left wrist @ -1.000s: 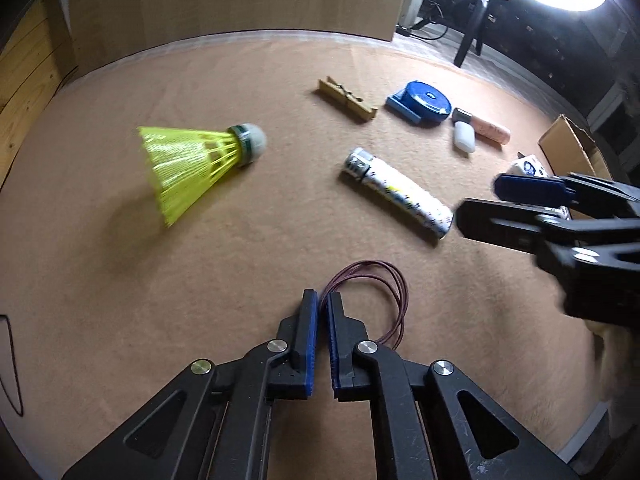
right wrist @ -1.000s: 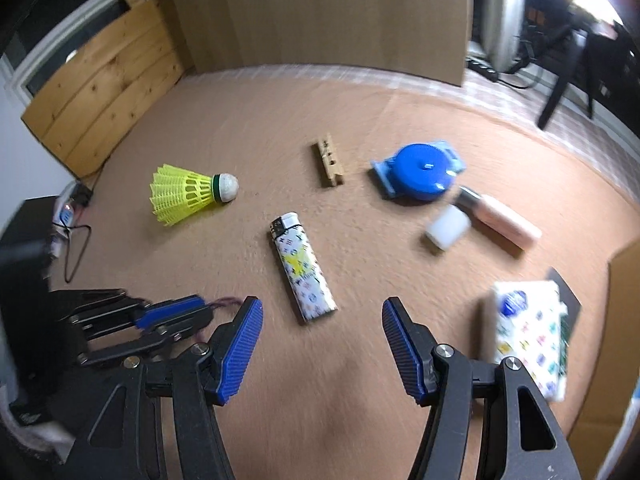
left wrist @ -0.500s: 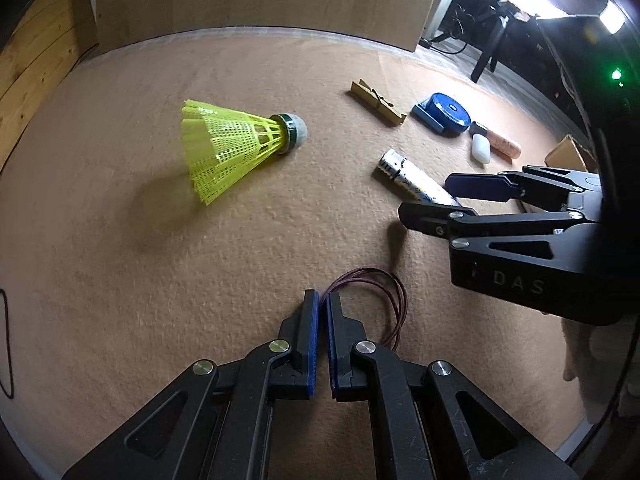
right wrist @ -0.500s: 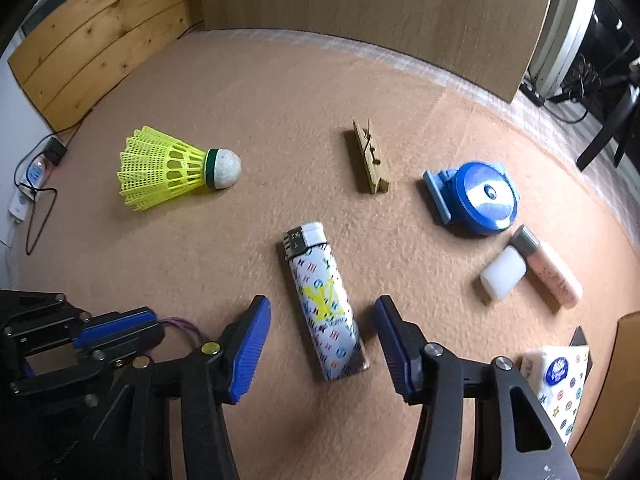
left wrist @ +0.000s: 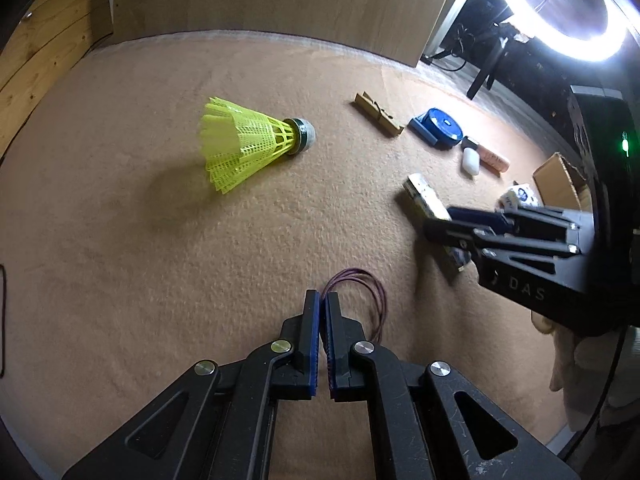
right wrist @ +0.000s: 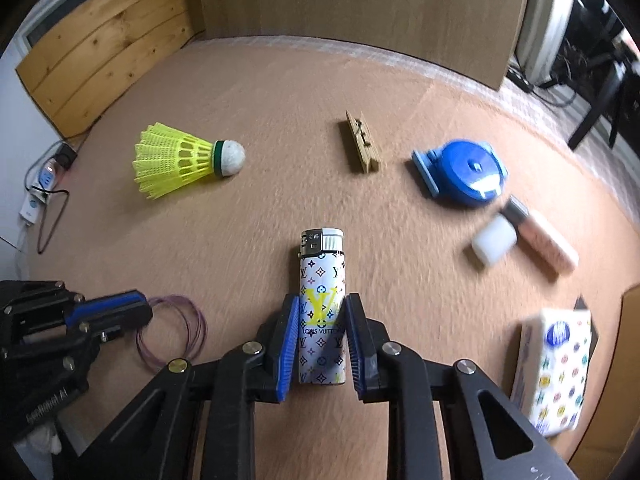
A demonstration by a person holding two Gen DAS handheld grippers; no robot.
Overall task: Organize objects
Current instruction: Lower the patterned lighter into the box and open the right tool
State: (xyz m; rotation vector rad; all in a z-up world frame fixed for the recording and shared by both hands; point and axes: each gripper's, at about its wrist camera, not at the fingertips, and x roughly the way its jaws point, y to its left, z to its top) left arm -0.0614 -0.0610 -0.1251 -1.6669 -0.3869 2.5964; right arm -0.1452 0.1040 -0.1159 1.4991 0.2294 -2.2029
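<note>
My left gripper [left wrist: 322, 297] is shut on a thin purple hair band [left wrist: 370, 300], whose loops lie on the tan table [left wrist: 120, 240]; it also shows in the right wrist view [right wrist: 172, 332]. My right gripper [right wrist: 320, 308] is closed around a white patterned lighter [right wrist: 322, 304], pads at both its sides, and the lighter [left wrist: 424, 200] also shows in the left wrist view. A yellow shuttlecock [right wrist: 184, 160] lies at the left, also in the left wrist view [left wrist: 248, 144].
A wooden clothespin [right wrist: 362, 146], a blue round tape measure [right wrist: 464, 174], a white cap [right wrist: 494, 240] and a pink tube [right wrist: 544, 240] lie at the right. A tissue pack [right wrist: 556, 368] sits by a cardboard box [left wrist: 560, 180]. A wooden panel [right wrist: 360, 0] stands behind.
My right gripper has moved in over the lighter and closed from wide open onto its sides. My left gripper has stayed shut on the hair band.
</note>
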